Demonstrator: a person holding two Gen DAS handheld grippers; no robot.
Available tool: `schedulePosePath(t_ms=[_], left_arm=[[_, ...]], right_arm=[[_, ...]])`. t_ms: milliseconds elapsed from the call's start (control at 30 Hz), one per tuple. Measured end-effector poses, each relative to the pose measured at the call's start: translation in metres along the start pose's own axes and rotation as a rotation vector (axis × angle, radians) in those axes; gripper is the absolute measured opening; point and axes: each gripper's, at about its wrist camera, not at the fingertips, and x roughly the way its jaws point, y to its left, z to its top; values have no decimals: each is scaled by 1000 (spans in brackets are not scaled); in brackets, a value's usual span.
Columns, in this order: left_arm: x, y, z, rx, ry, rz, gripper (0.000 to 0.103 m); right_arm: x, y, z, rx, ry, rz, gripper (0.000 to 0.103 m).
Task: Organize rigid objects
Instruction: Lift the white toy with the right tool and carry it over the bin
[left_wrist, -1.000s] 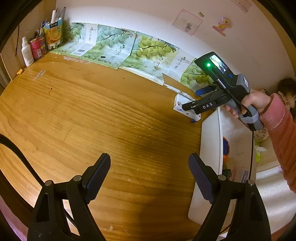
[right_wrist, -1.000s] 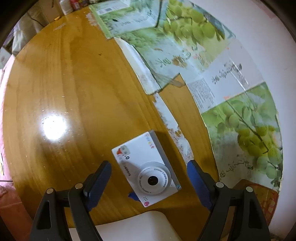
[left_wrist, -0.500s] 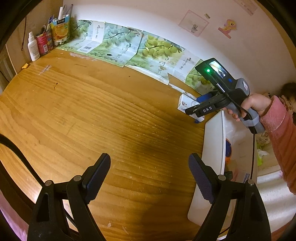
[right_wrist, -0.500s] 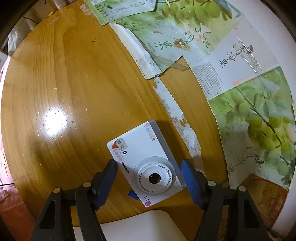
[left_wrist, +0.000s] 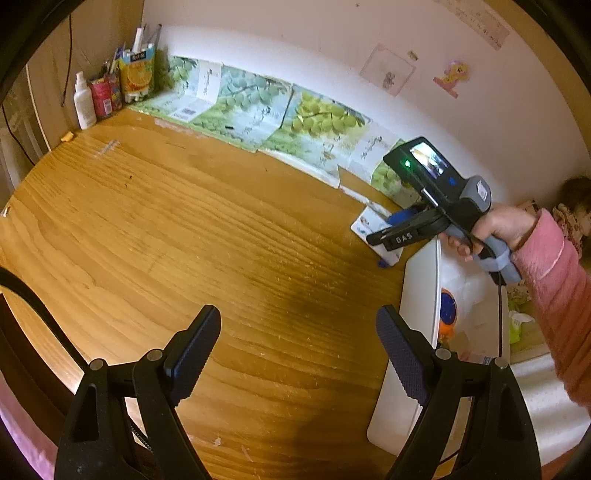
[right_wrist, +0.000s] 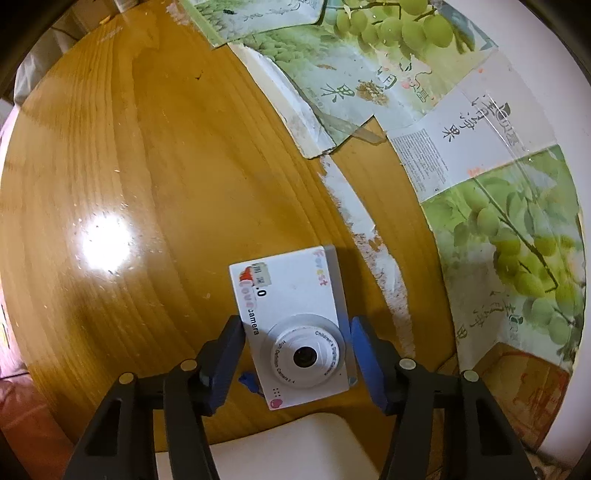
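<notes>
A white children's toy camera (right_wrist: 291, 321) lies flat on the wooden table, lens up, with a blue strap end beside it. My right gripper (right_wrist: 295, 343) straddles the camera's lens end, its blue pads close to or touching both long sides; it reads as closed on the camera. In the left wrist view the same camera (left_wrist: 373, 230) lies at the table's right, under the right gripper (left_wrist: 391, 230). My left gripper (left_wrist: 299, 339) is open and empty above the table's near part.
A white bin (left_wrist: 417, 295) stands at the table's right edge with small toys inside; its rim shows just below the camera (right_wrist: 295, 439). Grape-printed cardboard sheets (left_wrist: 258, 114) line the wall. Bottles and cartons (left_wrist: 110, 88) stand at the far left corner.
My right gripper has come down over the camera and its jaws have narrowed from wide open to the camera's sides. The left gripper has stayed open and tilted up a little.
</notes>
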Motion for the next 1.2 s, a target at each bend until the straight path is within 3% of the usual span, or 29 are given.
schedulePosePath(t_ms=[33, 100, 200, 400, 500, 567, 633, 767, 833, 1200], left_arm=[[-2, 1, 0, 0, -5, 1, 88], [-7, 2, 0, 0, -15, 1, 88], [-12, 3, 1, 13, -25, 1, 88], [-24, 5, -2, 62, -37, -3, 88], [-25, 9, -3, 90, -32, -2, 88], [-25, 11, -4, 103, -26, -5, 88], [-25, 14, -3, 118, -26, -11, 88], [-24, 22, 1, 139, -26, -16, 88], [-24, 25, 3, 145, -22, -17, 88], [-15, 34, 11, 158, -7, -31, 88]], right_arm=[[-4, 3, 1, 5, -4, 5, 48], [-21, 10, 1, -10, -67, 7, 5], [-44, 11, 1, 50, -126, 96, 3], [-45, 17, 4, 101, -100, 99, 3], [-54, 15, 13, 182, -82, 99, 10], [-51, 8, 11, 254, -72, 104, 34], [-53, 4, 12, 289, -64, 82, 49], [-53, -6, 9, 336, -55, 52, 64], [-51, -13, 9, 376, -42, 61, 68], [-14, -44, 10, 519, 60, 94, 69]])
